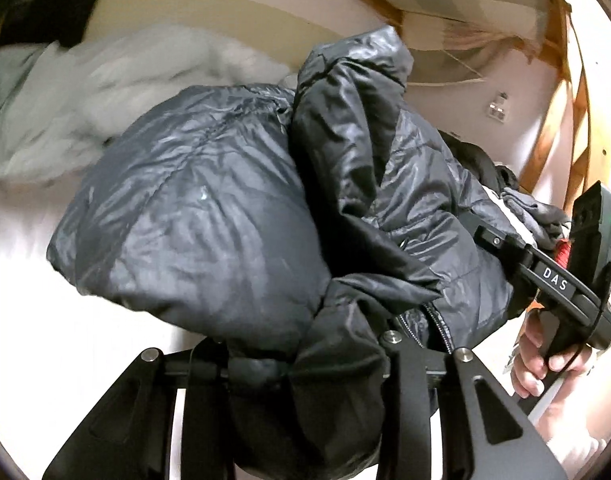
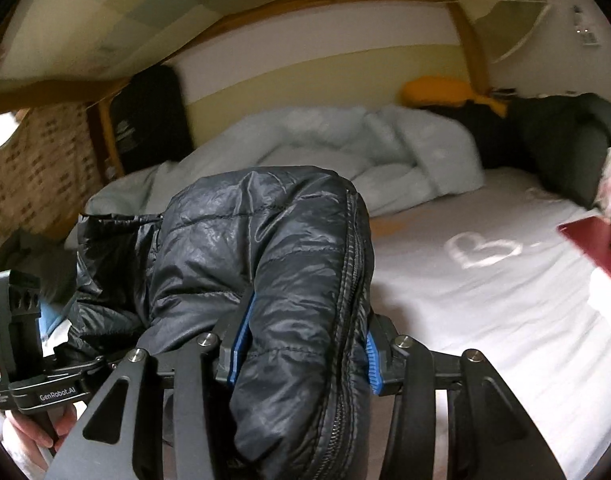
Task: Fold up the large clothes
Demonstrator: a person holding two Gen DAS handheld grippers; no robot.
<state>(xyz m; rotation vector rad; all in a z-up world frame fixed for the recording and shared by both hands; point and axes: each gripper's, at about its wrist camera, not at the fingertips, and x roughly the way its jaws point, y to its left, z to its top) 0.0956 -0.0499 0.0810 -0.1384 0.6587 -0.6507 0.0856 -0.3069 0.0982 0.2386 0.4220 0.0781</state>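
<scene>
Surroundings: a pale crumpled duvet (image 2: 345,148) is seen at twelve o'clock of the jacket in the right wrist view, with an orange cushion (image 2: 437,90) and a dark heap of clothing (image 2: 561,140) at one to two o'clock. A red flat object (image 2: 593,248) is cut off by the frame edge at three o'clock.
Bed: a white sheet (image 2: 485,320) with a faint heart print (image 2: 481,250) is spread under everything; a wooden frame (image 2: 305,4) is arched above.
Obstruction: the near field of both wrist views is filled by jacket fabric, so the fingertips of the left tool are hidden. Motion blur is seen on the bedding.
Task item: a dark puffer jacket (image 1: 209,216) is held bunched above the sheet, at the centre of both views, between the two tools.
Material: shiny, crinkled, quilted in sewn bands; a black zip (image 2: 349,280) is run down its folded edge.
Left gripper (image 1: 305,364): clenched on a thick wad of the jacket, which is squeezed between black fingers.
Right gripper (image 2: 301,344): closed on a zipped fold of the jacket, which is pressed by blue ribbed pads (image 2: 241,336) from both sides.
Hands: the right hand (image 1: 545,352) is wrapped round its handle at four o'clock of the left wrist view; the left hand (image 2: 45,428) is seen at eight o'clock of the right wrist view.
</scene>
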